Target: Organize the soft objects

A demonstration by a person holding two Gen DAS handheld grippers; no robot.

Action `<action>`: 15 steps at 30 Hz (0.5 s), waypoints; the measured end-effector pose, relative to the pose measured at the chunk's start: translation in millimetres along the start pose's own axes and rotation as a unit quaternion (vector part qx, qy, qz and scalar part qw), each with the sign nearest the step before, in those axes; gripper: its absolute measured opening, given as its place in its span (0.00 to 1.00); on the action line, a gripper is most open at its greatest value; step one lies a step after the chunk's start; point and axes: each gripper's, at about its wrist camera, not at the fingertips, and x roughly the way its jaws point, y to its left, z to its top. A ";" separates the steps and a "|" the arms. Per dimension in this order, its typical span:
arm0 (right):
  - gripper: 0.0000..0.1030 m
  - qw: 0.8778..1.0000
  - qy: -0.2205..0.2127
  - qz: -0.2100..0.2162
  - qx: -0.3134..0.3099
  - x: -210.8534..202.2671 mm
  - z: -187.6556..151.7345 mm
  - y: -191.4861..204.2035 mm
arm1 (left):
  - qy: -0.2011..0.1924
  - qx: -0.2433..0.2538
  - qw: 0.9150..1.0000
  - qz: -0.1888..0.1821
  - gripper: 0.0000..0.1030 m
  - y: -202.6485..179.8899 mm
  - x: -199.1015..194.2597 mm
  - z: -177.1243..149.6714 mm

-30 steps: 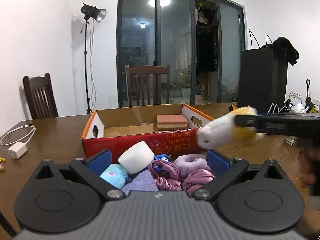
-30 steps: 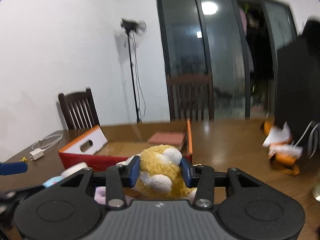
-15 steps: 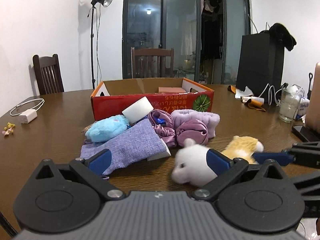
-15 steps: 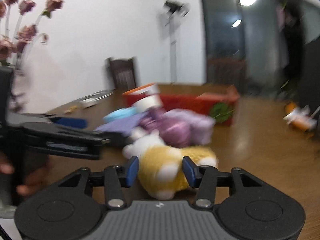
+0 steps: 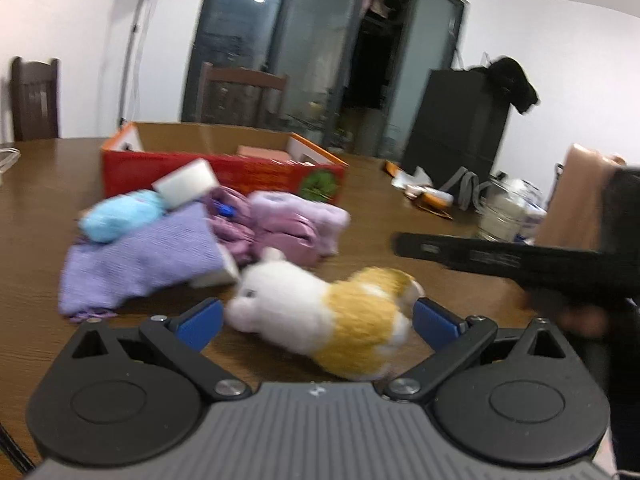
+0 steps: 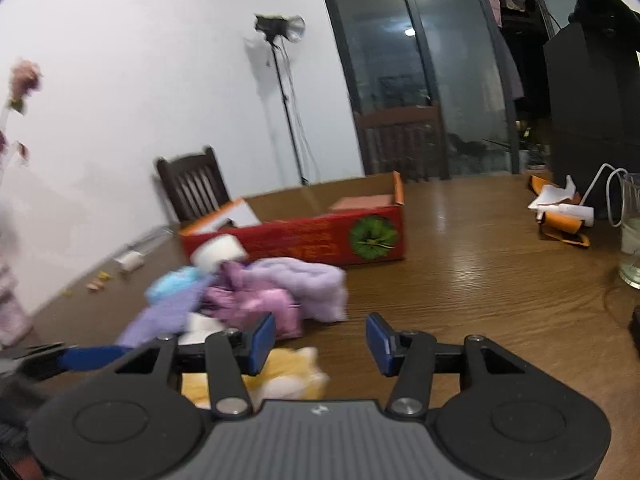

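Note:
A white and yellow plush toy point(image 5: 320, 320) lies on the wooden table point(image 5: 40, 320), between the blue pads of my left gripper point(image 5: 318, 320). The left jaws stand wide open and do not press the toy. My right gripper point(image 6: 320, 342) is open with nothing between its pads; the plush toy point(image 6: 280, 376) lies below its left finger. A right finger point(image 5: 500, 258) shows as a black bar beyond the toy. Behind lies a pile: blue plush point(image 5: 120, 216), purple knit cloth point(image 5: 140, 264), white foam block point(image 5: 186, 186), pink-purple scrunchies point(image 5: 240, 232), lavender fuzzy piece point(image 5: 304, 212).
A red cardboard box point(image 5: 224, 172) stands open behind the pile with a pink block point(image 5: 260, 152) inside. On the right of the table are a glass point(image 6: 632, 236) and orange-white wrappers point(image 6: 560, 216). Chairs, a light stand and a black case stand beyond the table.
The right gripper carried the plush toy down to the table, let go of it and drew back. The left gripper moved down and across, so the toy now lies between its pads.

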 end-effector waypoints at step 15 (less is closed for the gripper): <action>0.54 0.976 0.130 0.172 -0.009 -10.6 -30.1 47.5 | -0.014 -0.057 0.995 0.081 0.94 92.5 -47.3 -22.6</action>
